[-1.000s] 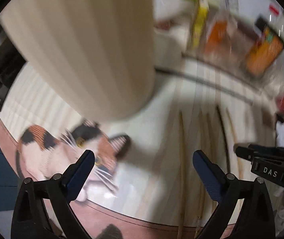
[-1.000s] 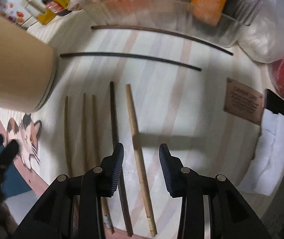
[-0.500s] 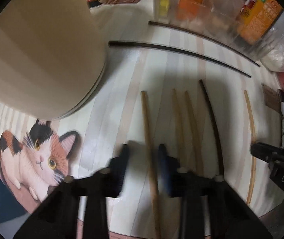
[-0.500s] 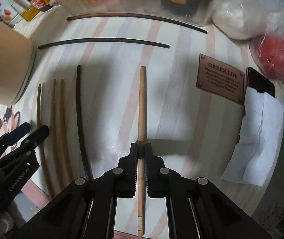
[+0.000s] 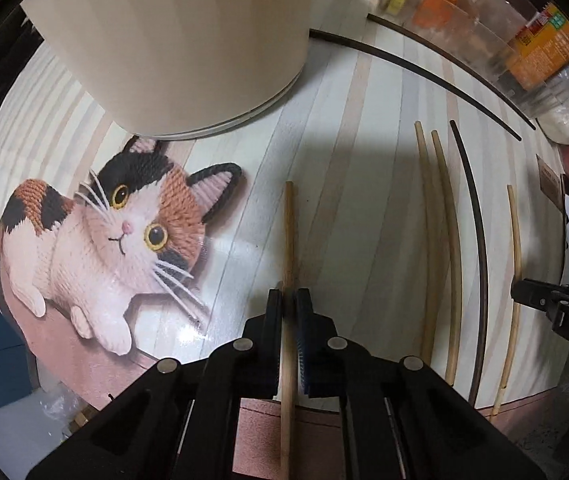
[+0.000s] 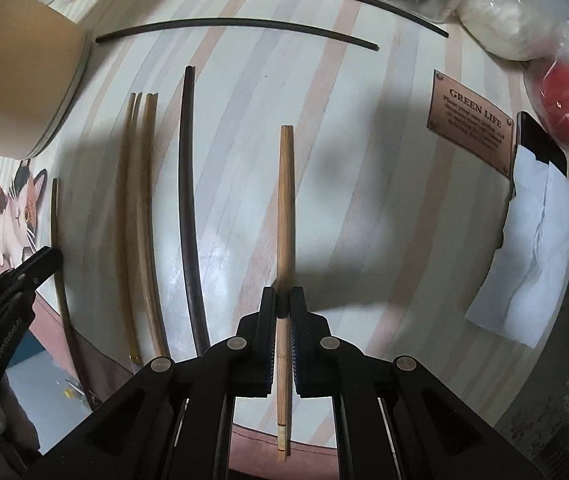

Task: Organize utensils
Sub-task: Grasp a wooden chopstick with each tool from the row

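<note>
Left hand-held gripper [image 5: 289, 300]: while it points down at the bench [image 5: 348, 184], its jaws are clamped on a light wooden chopstick [image 5: 289, 236].
Right hand-held gripper [image 6: 283, 300]: pointing down, pinching another light chopstick [image 6: 285, 200].
Beige container [image 5: 180, 40]: upright just beyond the cat picture [image 5: 116, 236]; contents not visible.
Remaining chopsticks [image 6: 140, 208]: lying loose between the two grippers.

"GREEN LIFE" on brown plaque [image 6: 470, 124], "DAS" on right gripper [image 5: 524, 298]

Both wrist cameras look steeply down, close above the striped pale tabletop [image 5: 364, 168]; both show the dark brown chopstick [image 5: 478, 216] [image 6: 186, 200].
</note>
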Demonstrator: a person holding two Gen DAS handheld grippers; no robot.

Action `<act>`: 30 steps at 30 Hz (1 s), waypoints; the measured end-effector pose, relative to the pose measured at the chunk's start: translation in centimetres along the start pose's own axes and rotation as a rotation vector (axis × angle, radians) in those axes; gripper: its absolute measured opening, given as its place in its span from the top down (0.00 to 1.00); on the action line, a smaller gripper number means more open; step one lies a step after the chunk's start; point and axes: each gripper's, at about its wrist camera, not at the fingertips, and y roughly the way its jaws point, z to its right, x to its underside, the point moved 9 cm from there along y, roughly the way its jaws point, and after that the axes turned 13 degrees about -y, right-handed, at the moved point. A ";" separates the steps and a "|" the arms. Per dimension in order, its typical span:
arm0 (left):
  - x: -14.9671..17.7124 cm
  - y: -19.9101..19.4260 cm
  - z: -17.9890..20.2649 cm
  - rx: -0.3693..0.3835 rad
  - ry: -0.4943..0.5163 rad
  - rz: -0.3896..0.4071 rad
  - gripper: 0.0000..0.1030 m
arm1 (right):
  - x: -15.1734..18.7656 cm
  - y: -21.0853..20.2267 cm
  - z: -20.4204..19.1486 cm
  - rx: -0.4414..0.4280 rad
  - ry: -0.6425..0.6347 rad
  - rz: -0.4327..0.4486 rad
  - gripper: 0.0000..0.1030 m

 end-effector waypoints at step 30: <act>1.3 -4.3 1.0 0.011 0.025 0.137 0.96 | -1.5 -2.1 -1.3 -0.018 0.084 0.075 0.94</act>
